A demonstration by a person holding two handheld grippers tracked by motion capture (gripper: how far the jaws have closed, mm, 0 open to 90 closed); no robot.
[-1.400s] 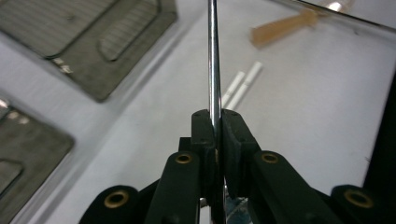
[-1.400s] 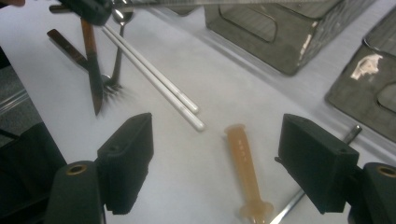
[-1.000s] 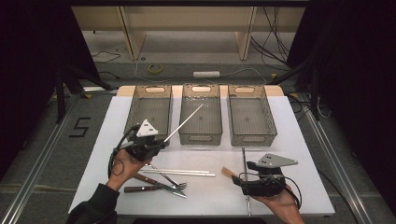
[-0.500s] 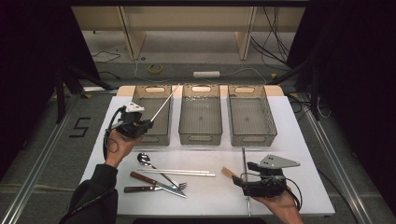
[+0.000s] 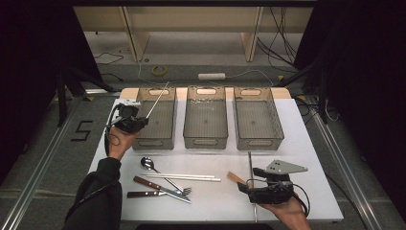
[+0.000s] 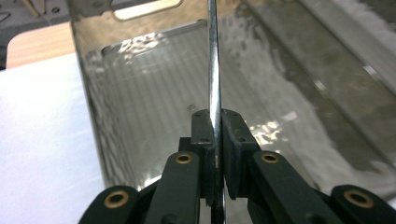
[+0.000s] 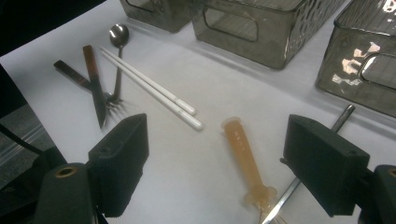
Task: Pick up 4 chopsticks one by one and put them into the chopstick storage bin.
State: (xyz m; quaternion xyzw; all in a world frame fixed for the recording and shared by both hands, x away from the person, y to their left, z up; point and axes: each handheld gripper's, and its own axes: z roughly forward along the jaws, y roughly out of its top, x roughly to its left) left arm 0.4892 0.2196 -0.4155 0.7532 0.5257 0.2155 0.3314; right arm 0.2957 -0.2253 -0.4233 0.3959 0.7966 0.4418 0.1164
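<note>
My left gripper (image 5: 139, 120) (image 6: 214, 119) is shut on a thin metal chopstick (image 5: 158, 99) (image 6: 214, 56), which slants up and away over the left grey basket (image 5: 152, 142) (image 6: 93, 98). Near the table's front right, my right gripper (image 5: 249, 184) (image 7: 224, 158) stands open and low over the white table. An orange-handled utensil (image 5: 235, 177) (image 7: 240, 144) lies between its jaws, untouched. A second metal chopstick (image 5: 250, 165) (image 7: 343, 114) runs under its right jaw.
The middle basket (image 5: 205, 141) and right basket (image 5: 261, 142) stand in a row beside the left one. A spoon (image 5: 147, 164), two white chopsticks (image 5: 191, 177) and a brown-handled knife (image 5: 146, 183) and fork (image 5: 143, 194) lie at the front left.
My left gripper has carried the metal chopstick from the table's front left back and left, to the left basket. The right gripper has stayed in place.
</note>
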